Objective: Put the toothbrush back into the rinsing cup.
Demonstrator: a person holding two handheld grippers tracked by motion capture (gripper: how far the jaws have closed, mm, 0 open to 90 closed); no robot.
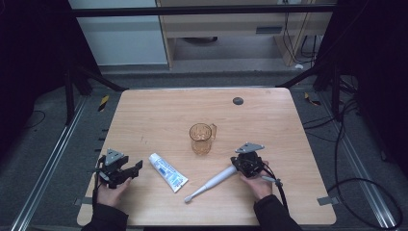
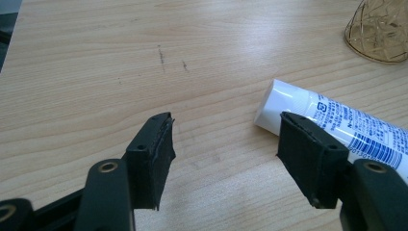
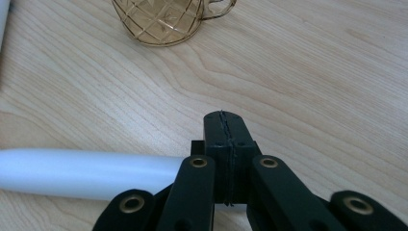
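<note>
With nothing yet lifted, the right gripper [image 3: 225, 126] rests jaws pressed together beside the white toothbrush [image 1: 210, 183] lying on the table [image 1: 269, 120], the left gripper [image 2: 226, 144] stands spread by the toothpaste tube [image 2: 337, 122], and the amber cup [image 1: 201, 138] waits empty

The high view looks forward and down over the whole table [image 1: 269, 110]. Each gripper view sits low and close, looking along the wood. All three views share the amber cup [image 1: 202, 138] [image 2: 380, 31] [image 3: 161, 21].
</note>
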